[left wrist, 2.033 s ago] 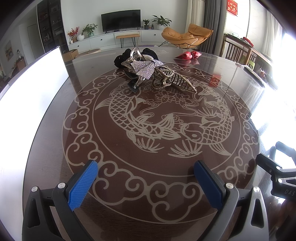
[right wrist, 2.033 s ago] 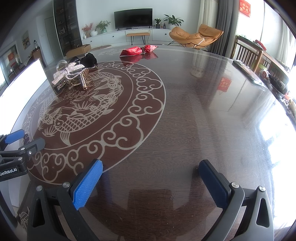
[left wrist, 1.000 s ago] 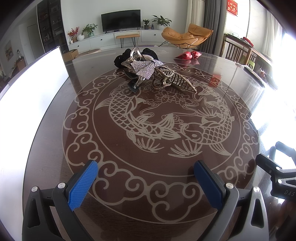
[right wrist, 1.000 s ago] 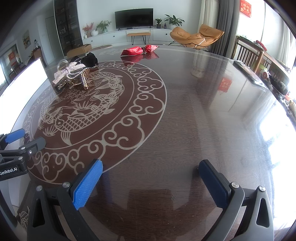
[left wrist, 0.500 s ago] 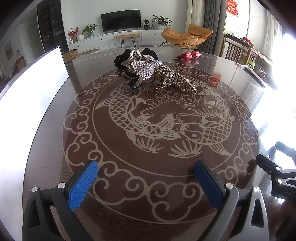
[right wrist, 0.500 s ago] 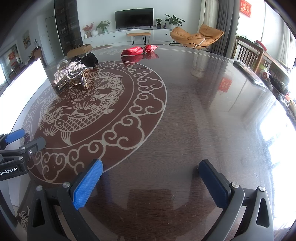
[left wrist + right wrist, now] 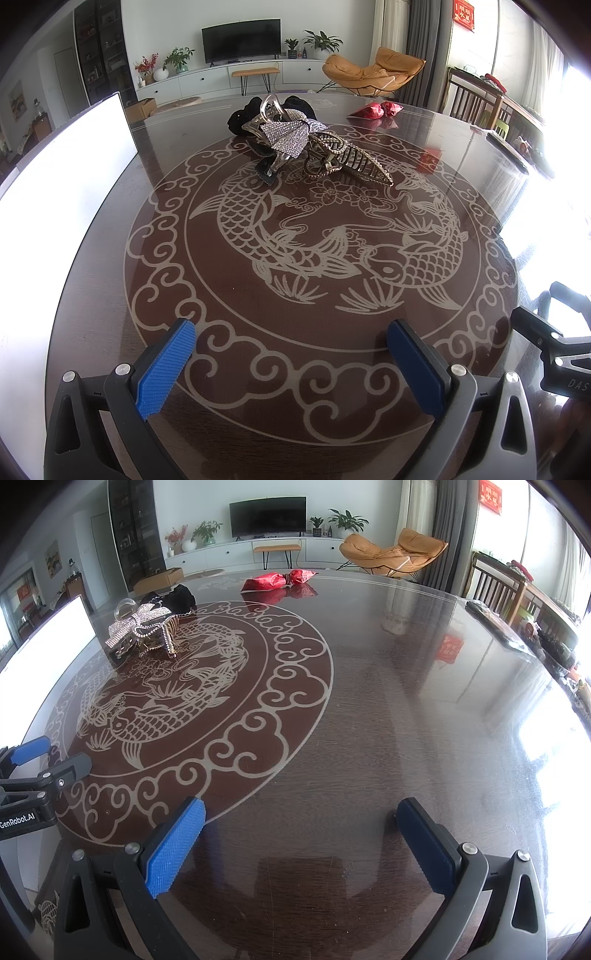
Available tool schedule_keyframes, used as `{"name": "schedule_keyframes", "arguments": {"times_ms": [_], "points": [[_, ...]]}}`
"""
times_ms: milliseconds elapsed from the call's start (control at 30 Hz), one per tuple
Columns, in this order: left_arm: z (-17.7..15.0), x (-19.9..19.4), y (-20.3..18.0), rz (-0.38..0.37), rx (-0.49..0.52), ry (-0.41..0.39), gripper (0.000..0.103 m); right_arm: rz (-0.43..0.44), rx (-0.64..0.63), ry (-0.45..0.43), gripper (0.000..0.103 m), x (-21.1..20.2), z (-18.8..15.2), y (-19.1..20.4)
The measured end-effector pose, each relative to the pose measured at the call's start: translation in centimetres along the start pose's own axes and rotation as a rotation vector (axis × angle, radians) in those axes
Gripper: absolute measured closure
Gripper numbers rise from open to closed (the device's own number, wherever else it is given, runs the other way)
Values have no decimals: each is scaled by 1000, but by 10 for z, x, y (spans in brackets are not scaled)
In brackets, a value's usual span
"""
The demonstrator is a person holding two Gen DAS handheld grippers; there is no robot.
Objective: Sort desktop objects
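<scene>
Bench: one dark glossy wooden bench (image 7: 110, 295) with a pale round carving of two fish ringed by cloud scrolls.
Hair clips: a heap (image 7: 295, 136) at the far edge of the carving — one bow (image 7: 291, 134) of glittering silver stones, one bronze toothed claw clip (image 7: 351, 158), black fabric pieces (image 7: 243, 118) behind; exact count unclear.
Red packet: one shiny twisted wrapper (image 7: 279, 579) near the far rim, well apart from the heap.
White panel: one flat bright board (image 7: 62, 177) at the left edge.
Left gripper (image 7: 291, 354): jaws spread wide, blue ribbed pads, holding nothing, above the near scrolls.
Right gripper (image 7: 299, 830): jaws spread wide — nothing between them, over bare wood.
</scene>
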State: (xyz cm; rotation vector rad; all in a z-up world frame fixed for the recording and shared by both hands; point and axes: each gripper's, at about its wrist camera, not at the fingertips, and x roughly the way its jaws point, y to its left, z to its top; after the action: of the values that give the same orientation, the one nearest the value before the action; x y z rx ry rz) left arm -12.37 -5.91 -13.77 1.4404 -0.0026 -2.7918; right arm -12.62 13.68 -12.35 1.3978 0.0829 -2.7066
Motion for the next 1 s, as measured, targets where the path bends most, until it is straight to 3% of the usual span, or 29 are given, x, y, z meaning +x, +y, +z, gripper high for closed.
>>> {"name": "schedule_keyframes", "arguments": {"times_ms": [500,600,667,733,800,933,1000], "points": [[0,0,0,0,0,0,0,6,-7,0,0,0,-1,2],[0,0,0,0,0,0,0,65,-33,-53,0,-8,5,6],[0,0,0,0,0,0,0,160,-91,-124,0,-14,26,20],[0,0,0,0,0,0,0,223,-160,-121,0,-6,60,44],[0,-1,0,0,0,0,0,297,-206,-37,1,19,97,69],[0,-1,0,0,0,0,0,332,-279,84,6,71,146,110],[0,0,0,0,0,0,0,311,-315,128,18,91,158,125]]}}
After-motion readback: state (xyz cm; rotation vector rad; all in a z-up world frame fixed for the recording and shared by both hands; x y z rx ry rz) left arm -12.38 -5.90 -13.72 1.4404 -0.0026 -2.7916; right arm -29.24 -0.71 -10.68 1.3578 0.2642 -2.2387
